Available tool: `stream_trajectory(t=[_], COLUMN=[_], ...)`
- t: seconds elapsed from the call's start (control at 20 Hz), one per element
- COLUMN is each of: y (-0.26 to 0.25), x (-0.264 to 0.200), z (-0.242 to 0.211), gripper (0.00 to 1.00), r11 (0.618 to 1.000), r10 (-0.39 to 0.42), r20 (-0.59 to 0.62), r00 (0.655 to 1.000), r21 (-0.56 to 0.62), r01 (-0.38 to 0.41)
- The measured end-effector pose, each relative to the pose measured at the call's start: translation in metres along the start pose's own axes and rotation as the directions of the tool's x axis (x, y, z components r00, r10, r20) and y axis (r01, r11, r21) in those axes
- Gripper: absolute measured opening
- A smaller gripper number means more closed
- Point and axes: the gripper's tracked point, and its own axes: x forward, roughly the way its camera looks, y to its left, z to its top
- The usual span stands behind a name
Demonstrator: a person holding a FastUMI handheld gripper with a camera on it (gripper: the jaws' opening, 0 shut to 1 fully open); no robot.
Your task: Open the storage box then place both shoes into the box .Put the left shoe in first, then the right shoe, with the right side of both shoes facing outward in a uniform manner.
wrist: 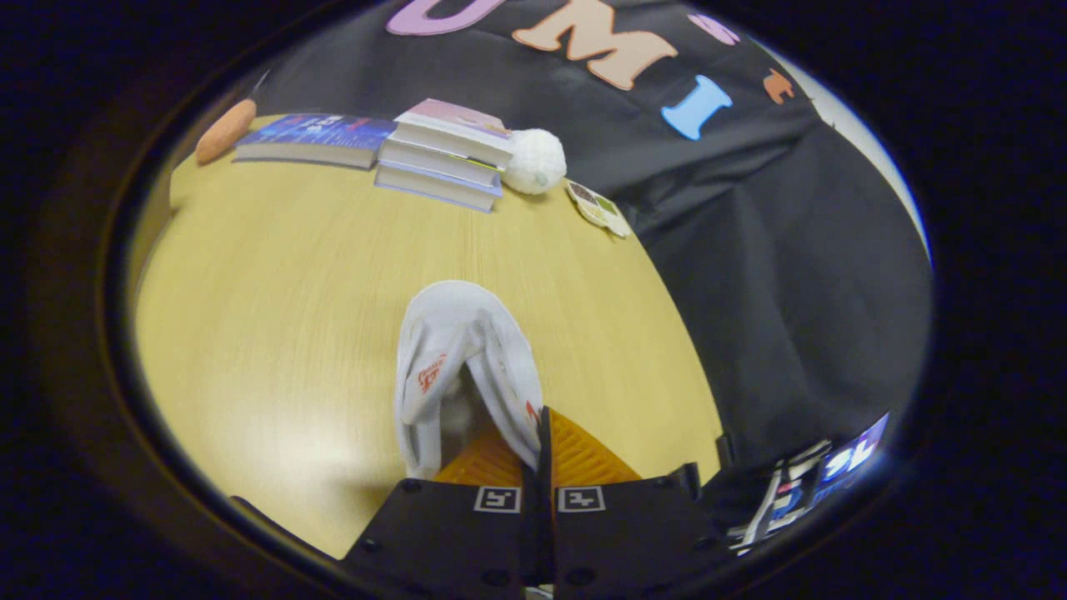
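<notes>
— Between the tongs (542,442), what is caught?

— The rim of a white shoe (463,358). Both fingers are drawn almost together, and the edge of the shoe's opening is pinched in the narrow slit between them.

— And where is the shoe?

— Just ahead of the fingers, over the pale wooden bench (275,300), near its right edge. Whether it rests on the wood or hangs clear of it, I cannot tell.

— How does it look?

— Soft and white, its opening gaping toward the camera. It carries small red marks, one inside on the left and one beside the fingers, but they are too small to read.

— Any boxes or trays?

— None that I can make out as holding anything. At the far edge lies a blue book (317,137), beside it a stack of three books (450,154), then a white fluffy ball (533,161) touching the stack. An orange oval thing (225,131) sits at the far left corner, and a small patterned card (598,208) lies by the right edge.
</notes>
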Motion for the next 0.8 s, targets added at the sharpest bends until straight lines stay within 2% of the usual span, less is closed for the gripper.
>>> stream_trajectory(t=[0.2, 0.5, 0.65, 0.8], y=[0.009, 0.008, 0.009, 0.022], x=[-0.033, -0.12, -0.177, -0.231], z=[0.033, 0.12, 0.168, 0.215], gripper=[0.02, 0.02, 0.02, 0.02], r11=[0.993, 0.98, 0.98, 0.982], r10=[-0.07, -0.153, -0.174, -0.18], r20=[0.022, 0.188, 0.28, 0.374], r00=[0.997, 0.97, 0.944, 0.91], r21=[-0.096, -0.094, -0.049, 0.02], r01=[0.071, 0.173, 0.195, 0.186])
